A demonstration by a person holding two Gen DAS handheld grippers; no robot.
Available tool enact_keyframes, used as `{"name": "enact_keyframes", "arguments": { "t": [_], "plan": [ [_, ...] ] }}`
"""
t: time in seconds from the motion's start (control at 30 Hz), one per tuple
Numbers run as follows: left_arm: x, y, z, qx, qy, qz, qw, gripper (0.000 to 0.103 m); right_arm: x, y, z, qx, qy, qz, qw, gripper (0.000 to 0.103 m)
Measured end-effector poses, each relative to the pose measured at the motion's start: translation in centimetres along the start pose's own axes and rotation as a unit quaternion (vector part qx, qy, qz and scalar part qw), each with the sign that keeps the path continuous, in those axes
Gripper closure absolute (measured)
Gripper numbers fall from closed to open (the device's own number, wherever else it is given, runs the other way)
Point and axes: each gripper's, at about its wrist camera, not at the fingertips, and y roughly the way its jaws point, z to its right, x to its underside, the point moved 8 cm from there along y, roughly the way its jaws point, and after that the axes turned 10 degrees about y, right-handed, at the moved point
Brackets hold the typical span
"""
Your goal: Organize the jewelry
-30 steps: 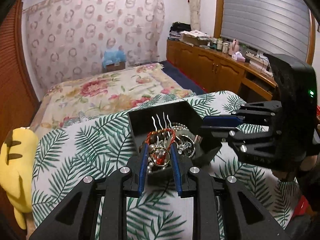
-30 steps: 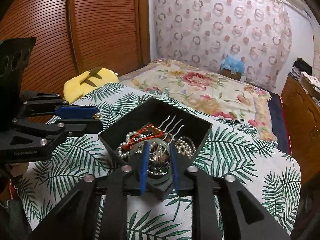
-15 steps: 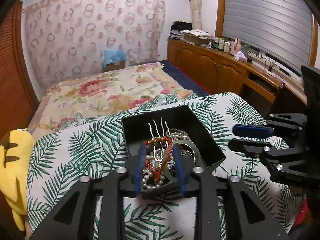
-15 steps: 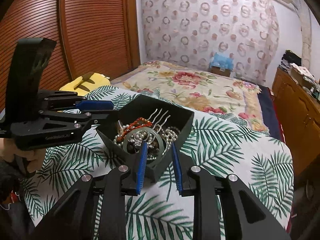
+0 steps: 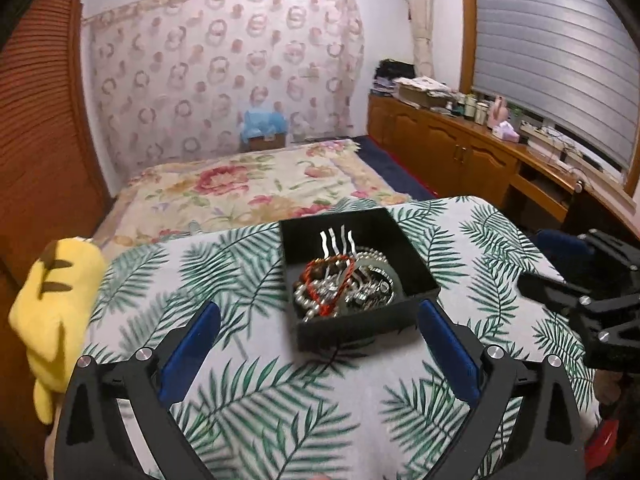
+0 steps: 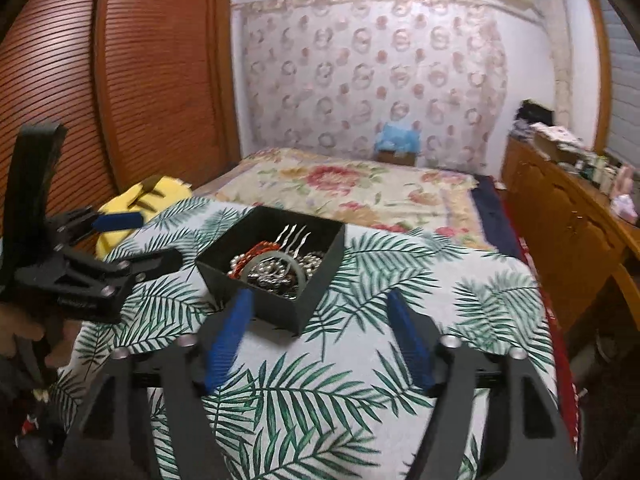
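**Two grippers spread wide, jewelry piled in the box**

Both of my grippers are off the load. From the left wrist view, my left gripper (image 5: 318, 320) has its jaws opening to their full spread with nothing between them; the black box (image 5: 360, 320) sits just beyond the blue fingertips (image 5: 200, 322) on the leaf-print tabletop (image 5: 224, 280). Inside lies a tangle: a silver hair comb (image 5: 336, 240) at the back, a red cord bracelet (image 5: 332, 280) over a pearl strand (image 5: 304, 300), and a grey-green bangle (image 5: 384, 276) to the right. A thin dark cord trails from under the box's near wall. My right gripper (image 5: 560, 276) shows at the right edge, blurred.

From the right wrist view, my right gripper (image 6: 320, 300) is also opening, empty, with the box's near corner just ahead of the left pad. Here the comb's prongs lean against the far wall, and the bangle lies flat across the heap.

To do this well, I judge I should take one piece at a time (the comb looks least entangled), pinching only its free prongs and lifting slowly so the beads do not drag along.

Only the left view shows the trailing cord and the yellow plush toy (image 5: 52, 316) whole; only the right view shows a hand (image 6: 24, 332) on the left gripper's handle.
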Motion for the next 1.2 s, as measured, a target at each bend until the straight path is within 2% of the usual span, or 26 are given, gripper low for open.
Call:
{"name": "enact_keyframes", "arguments": {
  "t": [0.07, 0.17, 0.33, 0.77, 1.2],
  "plan": [
    [0.4, -0.9, -0.1, -0.008, -0.006, 0.000, 1.0000, 0.008, 0.0, -1.1, 0.1, 0.012, 0.010, 0.014, 1.000, 0.010],
    [1.2, -2.9, -0.3, -0.021, -0.017, 0.010, 0.9996, 0.008, 0.0, -2.9, 0.4, 0.018, 0.025, 0.036, 0.999, 0.002],
    [2.1, -5.5, -0.7, -0.042, -0.025, 0.020, 0.9986, 0.008, 0.3, -5.1, -0.2, 0.032, 0.031, 0.056, 0.997, 0.002],
    [2.1, -9.0, -0.4, -0.058, -0.028, 0.051, 0.9966, 0.008, 0.5, -7.3, -0.5, 0.037, 0.040, 0.083, 0.995, 0.002],
    [2.1, -9.6, -0.5, -0.059, -0.031, 0.056, 0.9962, 0.008, 0.7, -7.2, -0.7, 0.038, 0.043, 0.084, 0.995, 0.002]
  ]
}}
